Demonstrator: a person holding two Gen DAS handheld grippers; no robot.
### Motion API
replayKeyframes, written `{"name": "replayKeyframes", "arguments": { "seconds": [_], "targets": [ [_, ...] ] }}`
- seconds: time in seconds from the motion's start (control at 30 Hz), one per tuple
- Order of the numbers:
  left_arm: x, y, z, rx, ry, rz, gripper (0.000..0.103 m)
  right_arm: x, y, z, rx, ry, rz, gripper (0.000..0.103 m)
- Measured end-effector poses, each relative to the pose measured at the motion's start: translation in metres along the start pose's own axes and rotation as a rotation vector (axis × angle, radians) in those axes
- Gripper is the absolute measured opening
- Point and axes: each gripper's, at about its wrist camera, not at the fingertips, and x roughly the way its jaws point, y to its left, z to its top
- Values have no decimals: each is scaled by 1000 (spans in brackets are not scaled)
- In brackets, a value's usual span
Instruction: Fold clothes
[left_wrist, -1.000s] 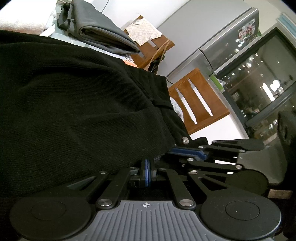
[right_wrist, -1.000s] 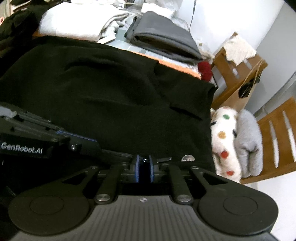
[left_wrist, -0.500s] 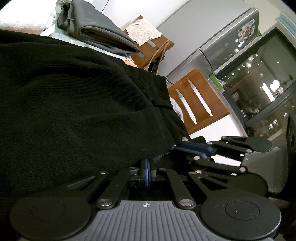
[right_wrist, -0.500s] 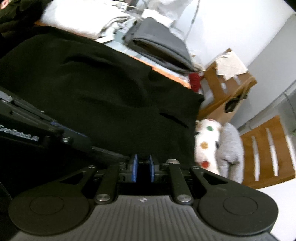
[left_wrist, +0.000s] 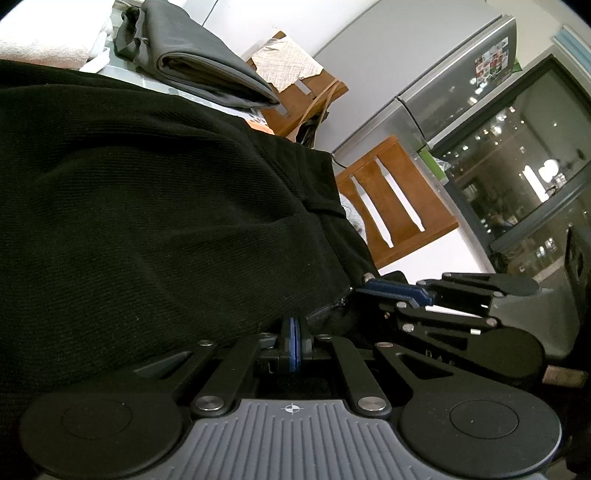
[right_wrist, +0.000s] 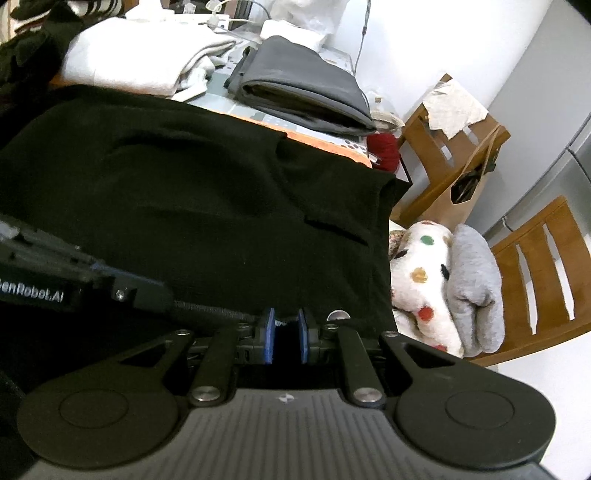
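Black garment (right_wrist: 192, 206) lies spread across the surface, near edge at both claws. Left claw (left_wrist: 294, 334) pinched tight on its hem, right claw (right_wrist: 287, 334) clamped narrow on the same edge, likely so the fold lifts evenly.

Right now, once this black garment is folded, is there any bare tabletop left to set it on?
Hardly any. The black garment covers the near table. Behind it, the white folded pile and the grey folded stack fill the back edge. The only bare table is a thin strip between those piles and the garment. The right chair seat holds a spotted blanket and a grey one.
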Motion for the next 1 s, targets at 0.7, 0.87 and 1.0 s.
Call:
{"name": "replayKeyframes", "arguments": {
  "seconds": [0.7,0.87,1.0],
  "targets": [
    [-69,-30,-9,251,-13,225,56,-11,-87,-55,231,-2,182,56],
    [-121,-23,-15,181,-55,354,56,-7,-102,-59,288,-9,287,9],
    [-164,-26,-26,147,-99,459,58,-16,-109,-54,271,-58,212,6]
  ]
}}
